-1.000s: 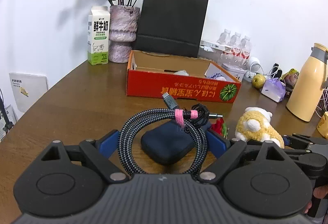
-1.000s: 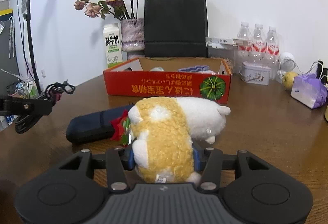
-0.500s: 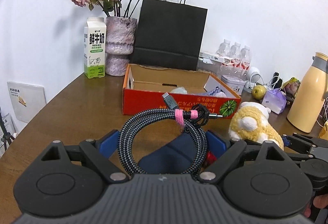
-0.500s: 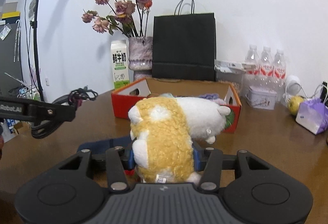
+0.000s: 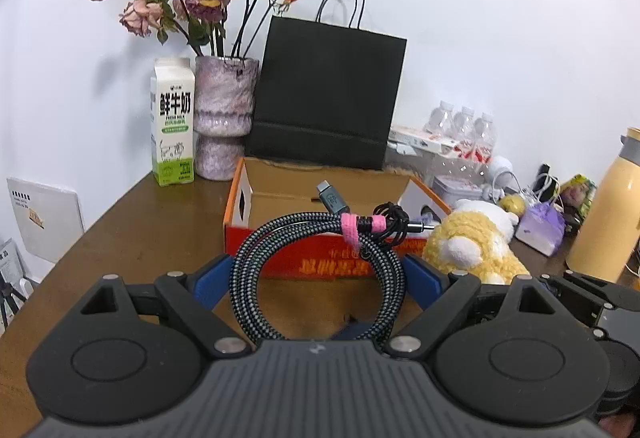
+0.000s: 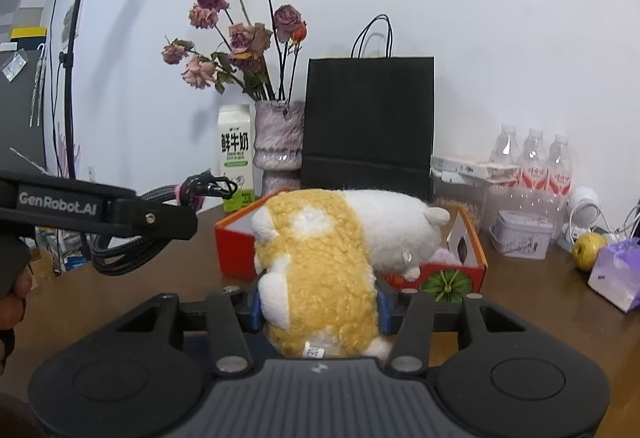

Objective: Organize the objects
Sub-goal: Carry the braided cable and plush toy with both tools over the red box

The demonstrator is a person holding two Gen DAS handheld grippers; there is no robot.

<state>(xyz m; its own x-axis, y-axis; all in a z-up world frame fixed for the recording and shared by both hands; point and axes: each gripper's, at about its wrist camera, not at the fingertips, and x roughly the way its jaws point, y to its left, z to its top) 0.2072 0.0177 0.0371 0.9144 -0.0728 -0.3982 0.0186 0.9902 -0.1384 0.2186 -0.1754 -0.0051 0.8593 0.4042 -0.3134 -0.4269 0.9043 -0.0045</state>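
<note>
My left gripper (image 5: 318, 274) is shut on a coiled braided cable (image 5: 280, 238) tied with a pink strap, held in the air in front of the orange cardboard box (image 5: 236, 205). My right gripper (image 6: 318, 302) is shut on a yellow and white plush toy (image 6: 320, 262), lifted above the table just before the same box (image 6: 232, 238). The plush also shows in the left wrist view (image 5: 472, 242), to the right of the cable. The left gripper and cable show at the left of the right wrist view (image 6: 120, 213). A dark blue pouch (image 5: 354, 328) lies on the table below the cable.
Behind the box stand a milk carton (image 5: 173, 125), a vase of dried roses (image 5: 224, 117) and a black paper bag (image 5: 328, 97). To the right are water bottles (image 5: 464, 129), a tin (image 6: 520, 234), an apple (image 6: 588, 248), a purple pack (image 6: 616, 274) and a yellow jug (image 5: 608, 209).
Both grippers have risen and moved forward toward the box with the cable and the plush toy. The blue pouch has dropped nearly out of view beneath them.
</note>
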